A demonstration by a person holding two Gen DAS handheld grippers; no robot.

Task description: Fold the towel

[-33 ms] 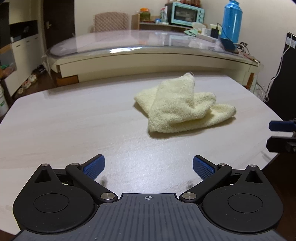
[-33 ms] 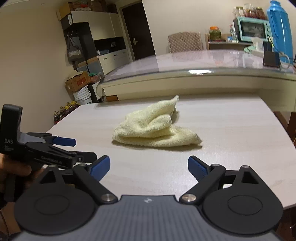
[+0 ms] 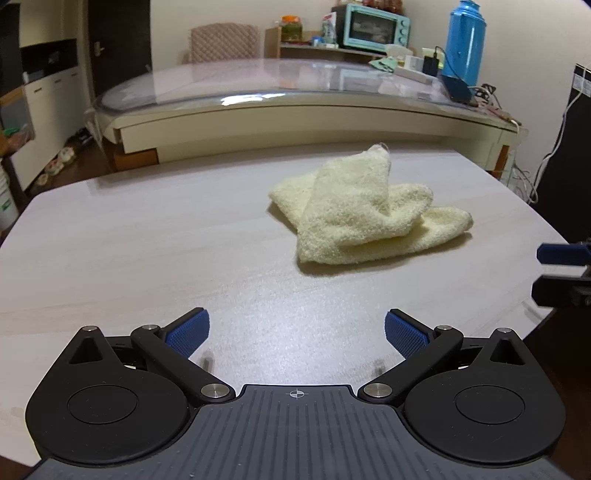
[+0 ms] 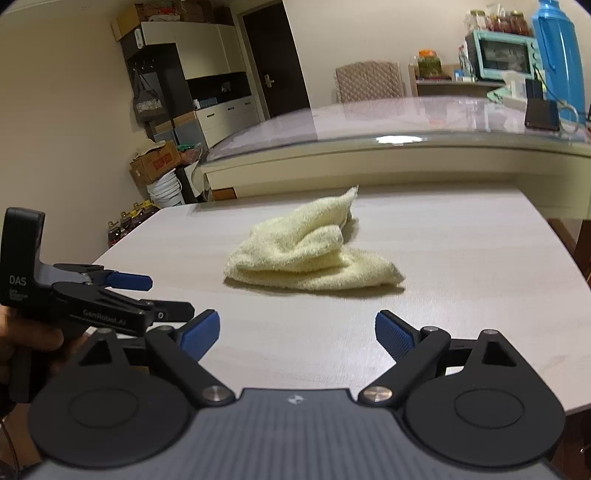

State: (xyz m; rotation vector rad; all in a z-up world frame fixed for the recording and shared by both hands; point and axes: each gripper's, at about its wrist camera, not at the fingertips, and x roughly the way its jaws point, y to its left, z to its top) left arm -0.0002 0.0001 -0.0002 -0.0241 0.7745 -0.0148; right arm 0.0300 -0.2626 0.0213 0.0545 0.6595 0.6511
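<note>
Fluffy terry towel, matt table

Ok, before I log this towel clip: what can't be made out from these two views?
- Towel: crumpled in both views; its own folds hide most corners and edges.
- Right gripper in the left wrist view: cut off by the right edge, only finger ends show.
- Hand in the right wrist view: mostly cut by the left edge and dark.
- Jars on the shelf: too small to identify contents.

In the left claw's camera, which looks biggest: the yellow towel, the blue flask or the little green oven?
1. Towel, by far the biggest in the picture.
2. Blue flask and green oven look about alike; both stand far back, so their true sizes stay unsure.
</note>
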